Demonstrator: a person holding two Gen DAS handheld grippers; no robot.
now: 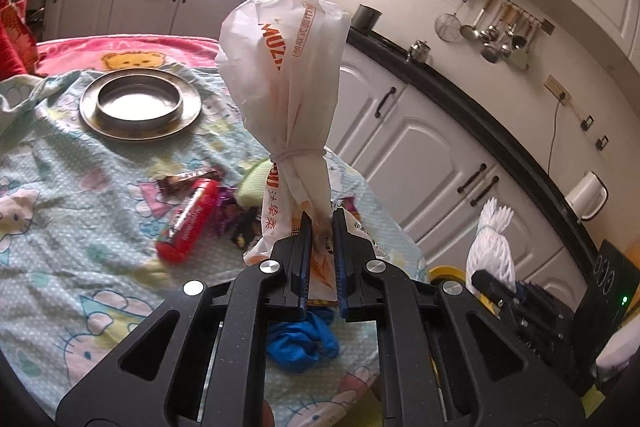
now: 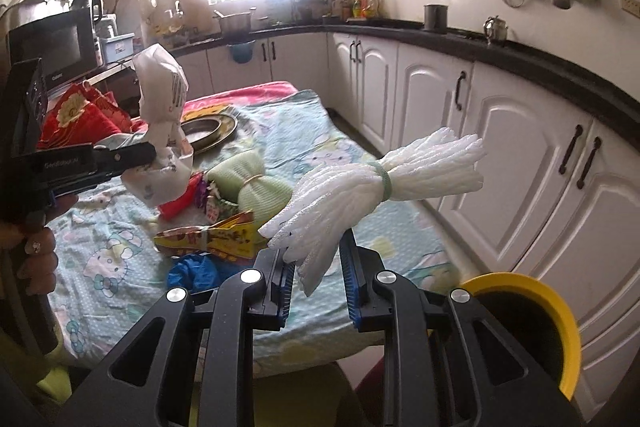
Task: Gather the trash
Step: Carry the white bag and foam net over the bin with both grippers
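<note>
The white plastic bag (image 1: 282,75), crinkled, printed in orange and cinched with a white band into a bulb above a flared tail, stands up in the air above the surface (image 1: 80,195); the left tongs (image 1: 320,227) are nearly closed on its thin tail, blue ribbed pads pressing the film from both sides. The right tongs (image 2: 316,259) pinch one end of a foam net (image 2: 360,183), a bundle of soft white ribbed strands tied at the waist with a pale green band, sticking out slantwise over the surface's edge. Below lie the rest: a glossy red tube (image 1: 188,223), a dark shiny wrapper (image 1: 188,179), a yellow creased packet (image 2: 212,239), a green mesh bundle (image 2: 248,183) tied in the middle, and a crumpled blue glove (image 1: 300,339). A round metal dish (image 1: 140,103) with a broad flat rim sits farther back. A quilted cartoon-print cloth covers the surface. A yellow-rimmed bin (image 2: 532,311) stands at the right.
</note>
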